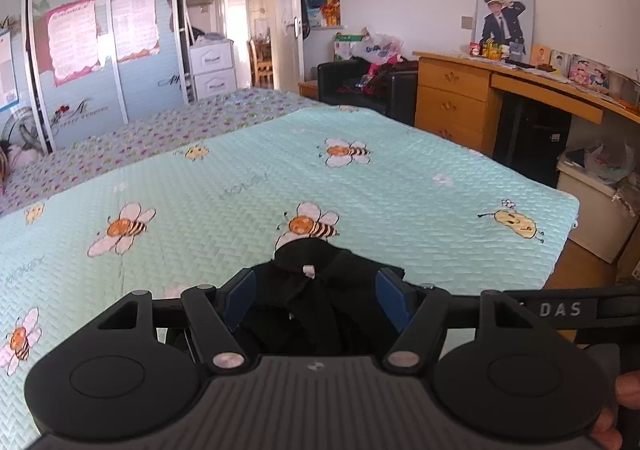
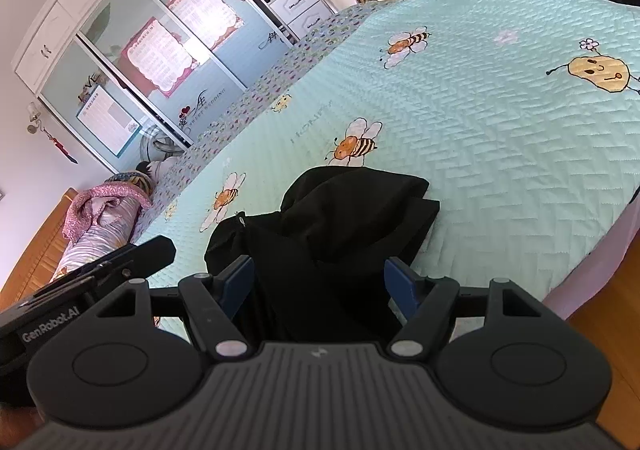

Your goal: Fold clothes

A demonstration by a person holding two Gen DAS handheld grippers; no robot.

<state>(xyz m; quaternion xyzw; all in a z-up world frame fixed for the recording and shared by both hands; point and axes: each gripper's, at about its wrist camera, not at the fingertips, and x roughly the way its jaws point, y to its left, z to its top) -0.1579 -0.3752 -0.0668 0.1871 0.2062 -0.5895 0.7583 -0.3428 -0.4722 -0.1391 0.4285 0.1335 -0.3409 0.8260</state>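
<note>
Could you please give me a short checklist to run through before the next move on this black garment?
1. Black garment on the bee-print bedspread: ok, it lies bunched near the bed's edge.
2. Garment spread flat for folding: not ok, it is crumpled in a heap.
3. Left tool open: ok, its blue pads stand apart with black fabric between them.
4. Right tool open: ok, its pads are apart with cloth between them.
5. Either tool gripping the fabric: cannot tell whether the pads press on it.
6. Bedspread beyond the garment free for laying it out: ok.
</note>
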